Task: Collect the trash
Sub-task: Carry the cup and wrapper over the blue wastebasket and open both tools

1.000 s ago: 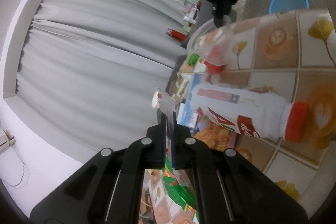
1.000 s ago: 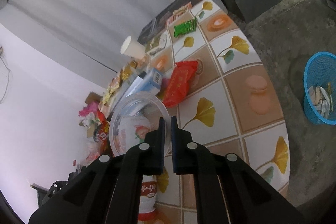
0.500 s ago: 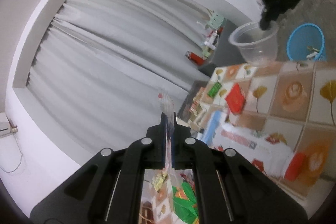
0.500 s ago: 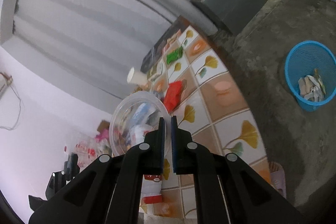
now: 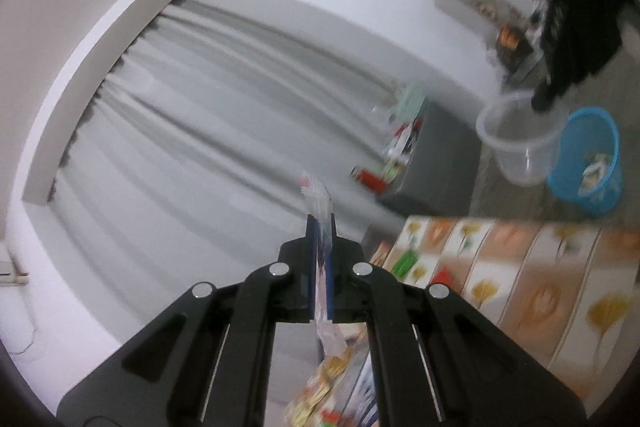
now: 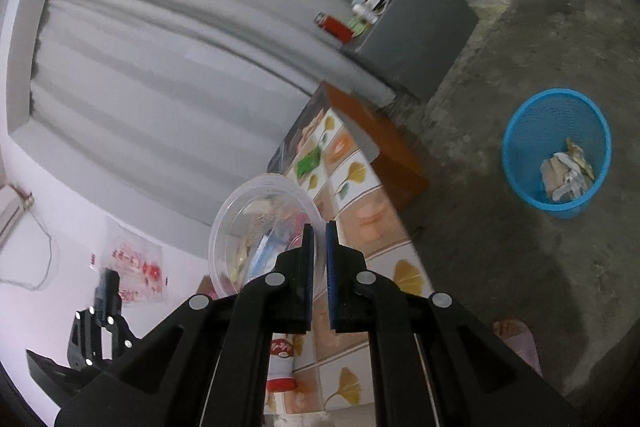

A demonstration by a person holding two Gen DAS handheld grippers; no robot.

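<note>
My left gripper (image 5: 320,223) is shut on a thin clear wrapper (image 5: 318,197) with red print, which sticks out past the tips and hangs below them. It is held in the air, off the near side of the tiled table (image 5: 532,291). My right gripper (image 6: 319,229) is shut on the rim of a clear plastic bowl (image 6: 256,227), tilted over the table's edge (image 6: 368,215). The left wrist view shows that bowl (image 5: 520,143) hanging beside the blue mesh bin (image 5: 588,163). The bin (image 6: 556,151) stands on the floor with crumpled wrappers inside.
On the table lie a green packet (image 6: 309,163), a white bottle with a red cap (image 6: 282,359) and other packets. A grey cabinet (image 6: 416,39) with small items on top stands by the curtain. The bare concrete floor (image 6: 500,247) spreads around the bin.
Both grippers have pulled back from the table and risen. The bowl has travelled from over the table top out toward the blue bin. The wrapper stays pinched in the left gripper.
</note>
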